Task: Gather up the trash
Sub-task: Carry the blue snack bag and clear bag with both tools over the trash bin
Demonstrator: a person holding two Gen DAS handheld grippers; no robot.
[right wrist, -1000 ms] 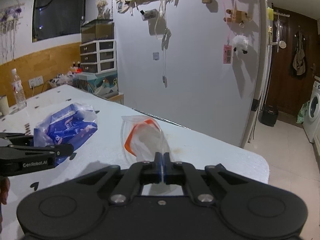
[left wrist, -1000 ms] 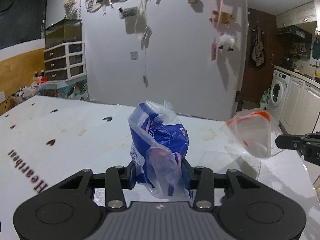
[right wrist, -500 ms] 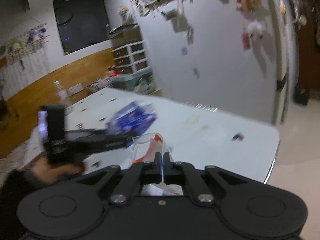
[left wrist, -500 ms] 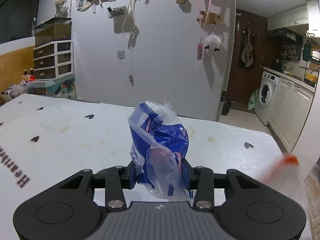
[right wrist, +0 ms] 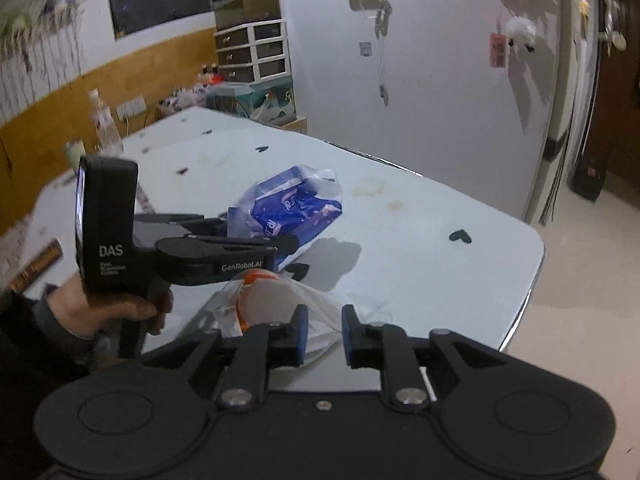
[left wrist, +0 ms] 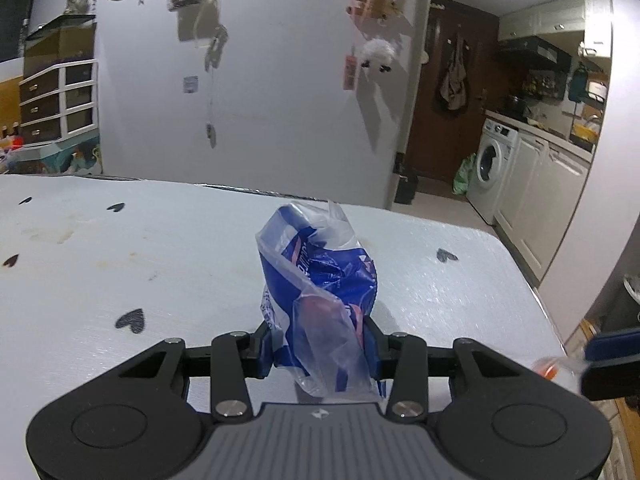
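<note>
On the left, the left gripper [left wrist: 318,350] is clenched on a crumpled blue-and-clear plastic bag [left wrist: 318,280], its two fingers pressing the lower part of the bag from either side while the rest of the bag stands up above them. The right wrist view shows this gripper [right wrist: 286,242] from the side, held by the person's left hand [right wrist: 116,308] above the white table [right wrist: 400,240], with the blue bag [right wrist: 286,210] sticking out past its fingertips and casting a shadow on the surface toward the table's near right corner. The tablecloth carries small black heart prints [left wrist: 130,320] and a few brownish stains. Further right, the right gripper [right wrist: 324,334] has its jaws parted with a clear gap between the blue pads [right wrist: 303,334]; a clear plastic bag with an orange strip [right wrist: 276,304] lies between and just ahead of them, against the left pad, though whether it is still caught there cannot be told. In the left wrist view, the right gripper's blurred blue tips [left wrist: 608,354] and a bit of the orange strip [left wrist: 550,368] sit beyond the table's right edge. A washing machine [left wrist: 490,162] stands against the far right wall.
</note>
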